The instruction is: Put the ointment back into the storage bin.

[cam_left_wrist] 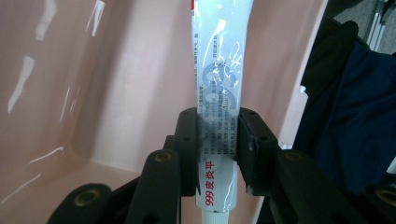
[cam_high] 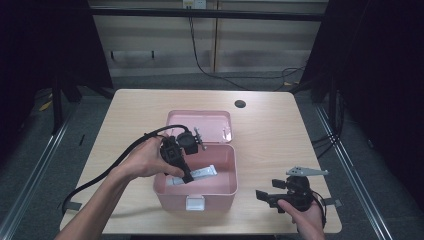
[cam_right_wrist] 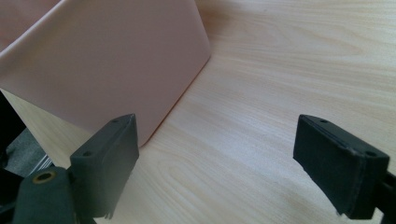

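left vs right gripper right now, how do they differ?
The left gripper is shut on the white tube; the right gripper is open, holding nothing. The left gripper reaches into the pink box; the right gripper sits outside it, over the table. Both are black and hand-held.

Glossy pink plastic box (cam_high: pixel 220 187), wood-grain table (cam_high: pixel 270 125)

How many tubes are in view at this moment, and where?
1. The white tube lies inside the open pink box, clamped between the fingers of the left gripper. Box corners behind the hand could hide more.
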Motion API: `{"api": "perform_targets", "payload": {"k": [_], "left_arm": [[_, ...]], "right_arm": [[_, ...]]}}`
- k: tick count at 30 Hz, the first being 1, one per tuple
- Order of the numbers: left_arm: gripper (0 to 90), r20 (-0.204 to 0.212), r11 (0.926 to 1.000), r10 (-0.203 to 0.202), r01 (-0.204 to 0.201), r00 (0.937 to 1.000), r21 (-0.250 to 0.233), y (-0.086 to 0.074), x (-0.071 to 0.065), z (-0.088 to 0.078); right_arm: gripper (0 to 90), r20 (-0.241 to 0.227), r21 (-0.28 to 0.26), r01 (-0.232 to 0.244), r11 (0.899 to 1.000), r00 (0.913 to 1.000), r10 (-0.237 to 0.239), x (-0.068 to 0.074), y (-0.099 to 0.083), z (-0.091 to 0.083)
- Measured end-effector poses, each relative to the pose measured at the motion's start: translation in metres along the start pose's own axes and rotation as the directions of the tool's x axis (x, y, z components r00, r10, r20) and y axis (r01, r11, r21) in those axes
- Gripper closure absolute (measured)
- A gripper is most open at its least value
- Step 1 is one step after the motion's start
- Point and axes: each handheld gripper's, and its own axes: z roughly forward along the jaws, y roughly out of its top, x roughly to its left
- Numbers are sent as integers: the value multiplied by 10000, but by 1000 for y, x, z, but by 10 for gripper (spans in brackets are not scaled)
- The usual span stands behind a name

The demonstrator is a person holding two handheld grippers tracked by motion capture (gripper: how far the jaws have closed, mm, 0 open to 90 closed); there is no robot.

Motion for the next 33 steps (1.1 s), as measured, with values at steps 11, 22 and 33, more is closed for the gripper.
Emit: {"api": "perform_targets", "payload": {"k": [11,22,33], "left_arm": [[712,336,9989,247,-260,9991,378,12,0,21],[712,448,9977,347,-372,9984,571,15,1,38],[712,663,9951,327,-387,9973,912,18,4,56]], "right_arm": [[137,-39,-8,-20,10000,10000,20,0,0,0],[137,-8,78,-24,10000,10000,24,0,-1,0],[137,23,202,18,9998,10000,-18,-1,-1,1]]}}
